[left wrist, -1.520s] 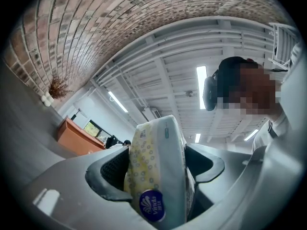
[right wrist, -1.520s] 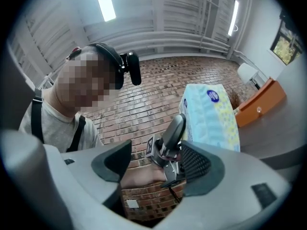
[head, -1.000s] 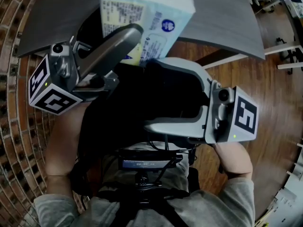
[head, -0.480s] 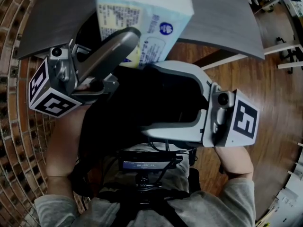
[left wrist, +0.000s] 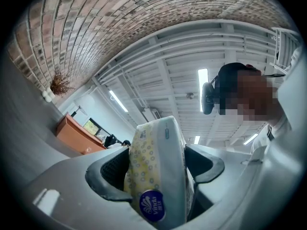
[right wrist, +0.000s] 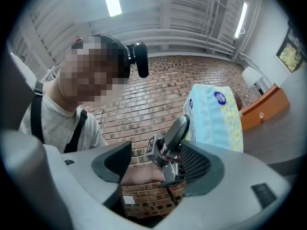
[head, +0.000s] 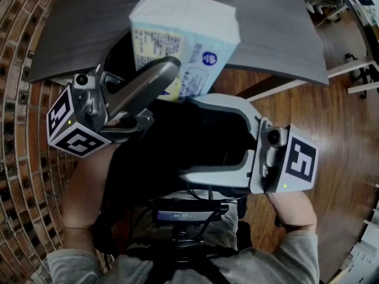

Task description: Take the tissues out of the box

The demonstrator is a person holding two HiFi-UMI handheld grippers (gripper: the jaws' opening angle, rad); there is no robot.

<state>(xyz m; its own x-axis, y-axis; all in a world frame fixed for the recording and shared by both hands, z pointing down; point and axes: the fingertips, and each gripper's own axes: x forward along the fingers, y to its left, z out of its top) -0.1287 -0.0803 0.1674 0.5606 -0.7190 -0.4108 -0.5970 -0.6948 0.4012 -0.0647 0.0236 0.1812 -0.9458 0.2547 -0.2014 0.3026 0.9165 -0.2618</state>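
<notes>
Pale-blue tissue pack (head: 189, 40) clamped in left hand-held gripper (left wrist: 156, 174) | right hand-held gripper (head: 192, 136) jaws apart, nothing between | grey bench (head: 278, 34) beyond pack | wooden floor (head: 337, 141) below

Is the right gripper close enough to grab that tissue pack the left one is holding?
Probably yes: the right gripper is open and empty, right beside the tissue pack in the left gripper, nothing between them.

One pack of tissues (head: 189, 37) is at twelve o'clock. There are two tongs: left tongs (head: 170, 74) at eleven o'clock and right tongs (head: 189, 136) near centre. There are two marker cubes: left cube (head: 74, 129) at nine o'clock and right cube (head: 299, 161) at four o'clock. There is one worktop (head: 272, 28).
</notes>
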